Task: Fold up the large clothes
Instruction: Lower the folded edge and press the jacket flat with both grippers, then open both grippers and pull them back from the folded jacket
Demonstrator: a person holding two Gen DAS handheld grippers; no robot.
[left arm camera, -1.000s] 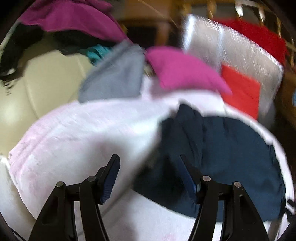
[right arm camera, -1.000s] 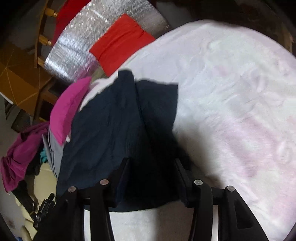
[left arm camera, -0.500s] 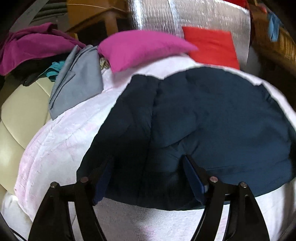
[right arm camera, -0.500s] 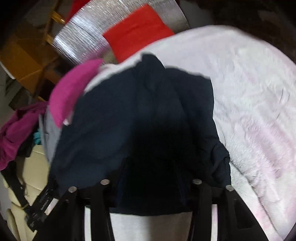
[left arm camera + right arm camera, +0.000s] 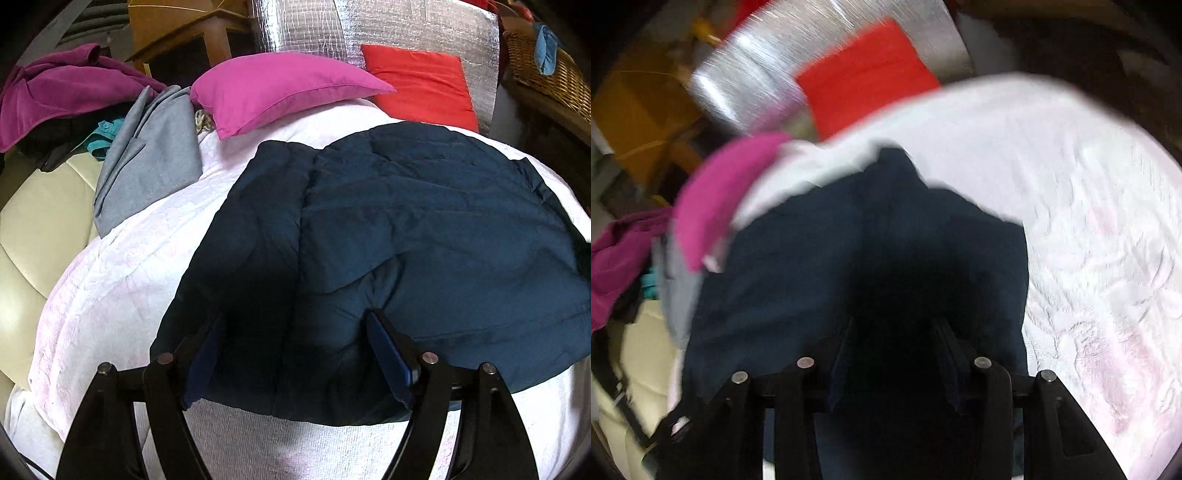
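Left wrist view: a dark blue quilted jacket lies spread flat on a white bedspread with a faint pink pattern. The left claw stands over the jacket's near hem; its jaws have just been opening and now stand wide, with padded cloth between them but neither pad pressing on it. Beyond the jacket lie a pink pillow and a red pillow, the latter leaning on a silver foil sheet. A grey garment lies beside the pink pillow at the bedspread's left edge, with a magenta garment piled further left.

Right wrist view (blurred): the right claw is at the jacket's near edge. Its jaws, half-way narrow, have just been closing, with dark cloth between them; whether the pads press on it cannot be told.
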